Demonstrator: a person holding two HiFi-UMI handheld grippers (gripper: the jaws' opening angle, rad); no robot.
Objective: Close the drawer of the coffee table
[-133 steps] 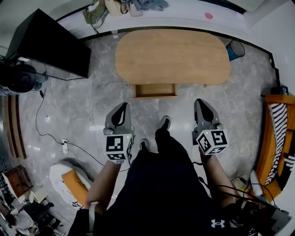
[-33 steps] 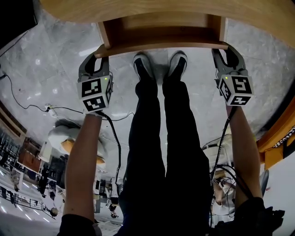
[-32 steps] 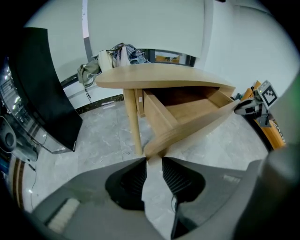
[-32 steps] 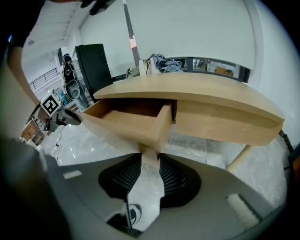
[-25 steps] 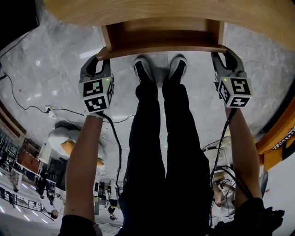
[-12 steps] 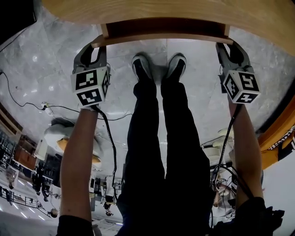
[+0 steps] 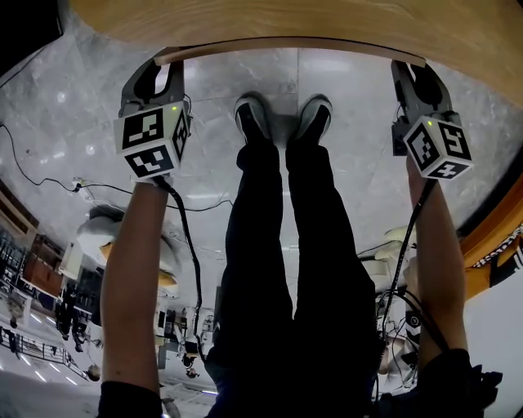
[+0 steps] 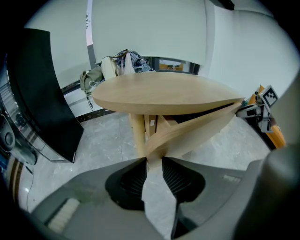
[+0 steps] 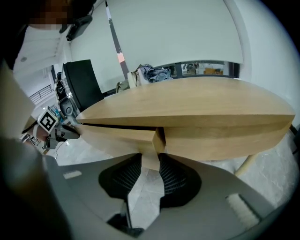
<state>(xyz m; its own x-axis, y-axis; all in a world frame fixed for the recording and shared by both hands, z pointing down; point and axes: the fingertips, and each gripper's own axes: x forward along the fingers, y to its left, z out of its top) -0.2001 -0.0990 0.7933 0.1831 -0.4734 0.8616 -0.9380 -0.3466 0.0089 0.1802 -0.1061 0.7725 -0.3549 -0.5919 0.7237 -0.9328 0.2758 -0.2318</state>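
The oval wooden coffee table [image 7: 286, 20] fills the top of the head view. Its drawer front [image 7: 286, 46] shows only as a thin strip sticking out from under the top. My left gripper [image 7: 161, 64] is shut on the drawer front's left end. In the left gripper view the ribbed pads [image 8: 133, 176] clamp the board's corner [image 8: 154, 147], and the drawer front [image 8: 197, 131] runs away to the right. My right gripper [image 7: 413, 69] is shut on the right end, where the pads [image 9: 171, 176] pinch the corner [image 9: 154, 140] just below the table top [image 9: 187, 105].
The person's legs and shoes [image 7: 282, 122] stand on the grey marble floor between the two grippers. A cable [image 7: 49, 192] trails at the left. A black cabinet [image 8: 42, 93] stands left of the table, bags and clothes [image 8: 117, 63] lie against the wall, and an orange sofa [image 7: 490, 245] is at the right.
The drawer has slid in under the table top: its open box was showing, now only the front strip shows. Both grippers moved toward the table with it, still clamped on its ends.
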